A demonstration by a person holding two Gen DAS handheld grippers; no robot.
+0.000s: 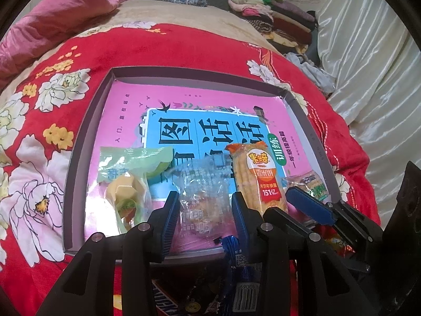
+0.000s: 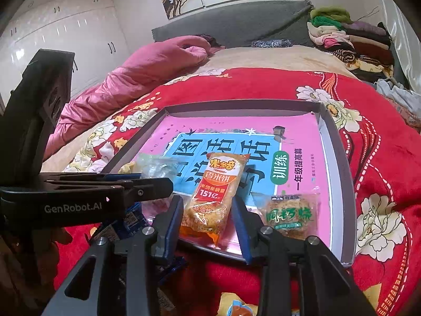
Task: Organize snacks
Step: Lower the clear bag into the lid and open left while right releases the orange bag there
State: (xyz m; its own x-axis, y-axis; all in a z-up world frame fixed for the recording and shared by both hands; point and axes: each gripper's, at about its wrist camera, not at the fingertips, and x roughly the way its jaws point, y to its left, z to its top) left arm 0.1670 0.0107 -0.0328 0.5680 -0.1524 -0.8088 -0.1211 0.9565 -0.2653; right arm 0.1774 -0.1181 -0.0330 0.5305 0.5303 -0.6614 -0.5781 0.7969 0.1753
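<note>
A shallow grey tray (image 1: 79, 144) lined with a pink and blue book lies on the red flowered blanket. In it, side by side, are a green packet of yellow sweets (image 1: 126, 184), a clear crinkly packet (image 1: 205, 184), an orange rice-cracker packet (image 2: 215, 194) and a green-lettered crispy snack packet (image 2: 289, 216). My left gripper (image 1: 204, 194) is shut on the clear packet at the tray's near edge. The fingers of my right gripper (image 2: 207, 198) stand on either side of the rice-cracker packet, which rests on the tray, and they look just clear of it.
Loose snacks lie on the blanket under the grippers: blue wrappers (image 1: 236, 263), a brown chocolate bar (image 1: 163, 300) and an orange packet (image 2: 236, 305). A pink quilt (image 2: 147, 68) lies far left and folded clothes (image 2: 350, 39) are stacked far right by the grey headboard.
</note>
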